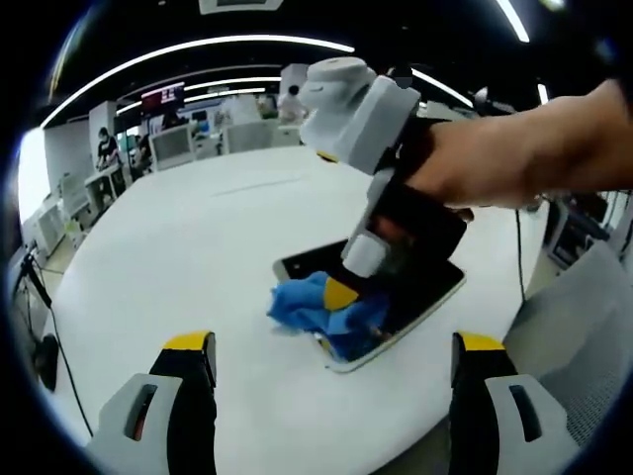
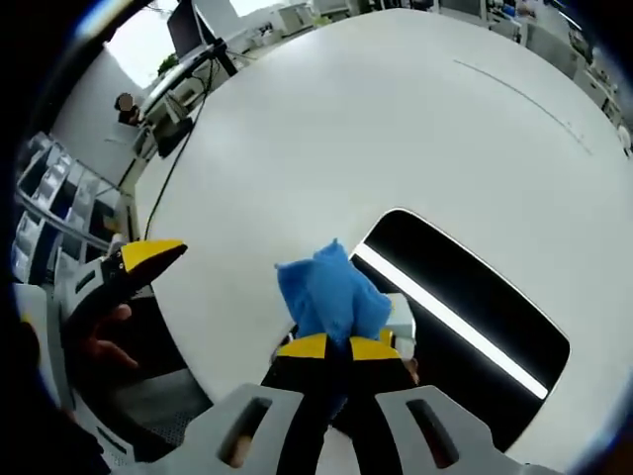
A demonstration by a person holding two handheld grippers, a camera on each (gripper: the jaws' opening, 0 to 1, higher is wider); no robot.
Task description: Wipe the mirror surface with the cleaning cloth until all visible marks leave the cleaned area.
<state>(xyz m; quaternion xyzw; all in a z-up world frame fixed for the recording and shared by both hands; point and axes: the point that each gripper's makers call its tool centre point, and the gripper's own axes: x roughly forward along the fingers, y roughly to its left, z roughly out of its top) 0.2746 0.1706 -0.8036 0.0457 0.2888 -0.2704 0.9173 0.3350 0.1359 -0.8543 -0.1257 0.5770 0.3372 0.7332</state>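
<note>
A dark rectangular mirror (image 1: pixel 420 287) (image 2: pixel 465 317) lies flat on the round white table (image 1: pixel 198 228) (image 2: pixel 346 129), reflecting a ceiling light strip. A crumpled blue cleaning cloth (image 1: pixel 302 307) (image 2: pixel 331 292) rests on the mirror's near corner and spills onto the table. My right gripper (image 1: pixel 346 297) (image 2: pixel 341 346), held by a hand, is shut on the cloth and presses it onto the mirror. My left gripper (image 1: pixel 334 344) hovers open in front of the mirror with nothing between its fingers. Its yellow tip (image 2: pixel 148 255) pokes in at the table's edge.
The mirror sits close to the table's near edge. A grey chair (image 1: pixel 584 327) stands at the right beside the table. Desks with monitors (image 1: pixel 173 143) line the room behind. A cable (image 2: pixel 163 178) hangs off the table's far side.
</note>
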